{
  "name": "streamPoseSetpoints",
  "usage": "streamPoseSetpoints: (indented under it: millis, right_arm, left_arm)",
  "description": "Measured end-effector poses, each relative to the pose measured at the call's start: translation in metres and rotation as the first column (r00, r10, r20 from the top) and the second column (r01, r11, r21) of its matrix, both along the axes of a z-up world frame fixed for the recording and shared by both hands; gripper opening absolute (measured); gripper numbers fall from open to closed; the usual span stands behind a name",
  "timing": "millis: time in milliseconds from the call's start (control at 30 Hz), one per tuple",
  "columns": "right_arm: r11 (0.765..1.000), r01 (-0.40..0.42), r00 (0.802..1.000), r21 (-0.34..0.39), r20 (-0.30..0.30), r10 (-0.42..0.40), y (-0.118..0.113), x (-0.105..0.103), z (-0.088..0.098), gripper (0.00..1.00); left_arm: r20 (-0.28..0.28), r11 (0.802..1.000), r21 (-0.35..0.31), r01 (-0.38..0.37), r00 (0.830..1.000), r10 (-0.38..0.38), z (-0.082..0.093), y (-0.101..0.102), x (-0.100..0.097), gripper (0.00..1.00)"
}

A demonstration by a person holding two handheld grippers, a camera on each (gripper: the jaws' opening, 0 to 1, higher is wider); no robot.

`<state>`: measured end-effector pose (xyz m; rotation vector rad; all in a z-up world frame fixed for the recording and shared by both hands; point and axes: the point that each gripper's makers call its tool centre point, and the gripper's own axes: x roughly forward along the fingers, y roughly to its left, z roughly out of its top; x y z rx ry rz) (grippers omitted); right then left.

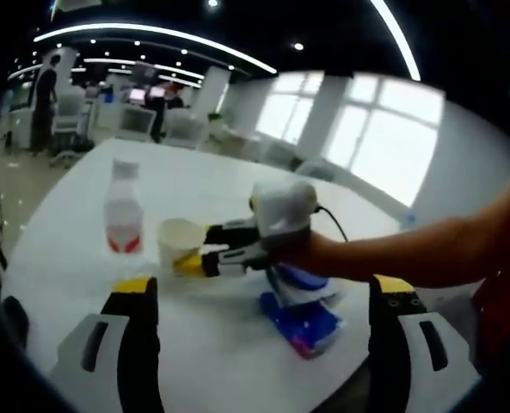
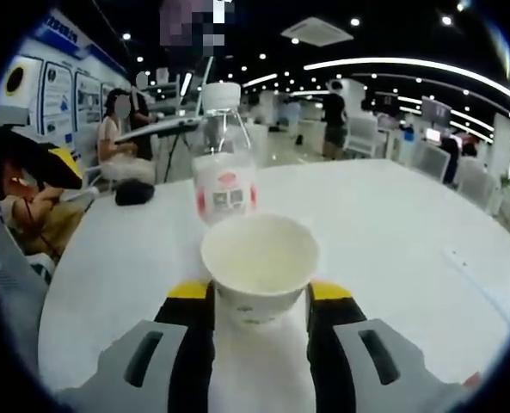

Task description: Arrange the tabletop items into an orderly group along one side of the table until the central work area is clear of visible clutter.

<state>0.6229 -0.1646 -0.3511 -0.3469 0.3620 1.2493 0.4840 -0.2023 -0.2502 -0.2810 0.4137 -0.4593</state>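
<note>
Three items remain ungrouped on the white tabletop (image 2: 409,232): right gripper (image 2: 259,297) pinching the white paper cup (image 2: 259,258) beside the clear red-labelled plastic bottle (image 2: 223,159), blue packet (image 1: 302,323) apart, left gripper (image 1: 263,297) spread empty.

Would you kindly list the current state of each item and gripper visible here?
Paper cup: upright, empty, between the right gripper's jaws.
Plastic bottle: upright, capped, standing just behind the cup.
Blue packet: lying on the white table, under the person's arm.
Right gripper: shut on the paper cup.
Left gripper: open, holding nothing.
</note>
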Motion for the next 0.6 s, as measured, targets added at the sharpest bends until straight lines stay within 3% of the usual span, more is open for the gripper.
streamPoseSetpoints:
  millis: [100,267,333,600]
  right_arm:
    - [1.000,0.011,1.000,0.010,0.004,-0.011,-0.002,0.000,0.006,0.47]
    - [1.000,0.023,1.000,0.021,0.013,-0.023,-0.015,0.000,0.023,0.46]
    - [0.996,0.029,0.999,0.080,0.040,-0.033,-0.021,0.000,0.046,0.47]
    - [0.983,0.045,0.989,0.179,0.134,-0.069,-0.065,-0.009,0.121,0.49]
  left_arm:
    - [0.001,1.000,0.000,0.004,1.000,-0.004,0.001,-0.002,0.000,0.99]
    - [0.006,1.000,0.003,0.011,1.000,-0.011,0.002,-0.004,0.000,0.99]
    - [0.007,1.000,0.004,0.013,1.000,-0.013,0.002,-0.004,0.000,0.99]
    - [0.016,0.999,0.008,0.052,0.998,-0.052,0.005,-0.018,0.000,0.98]
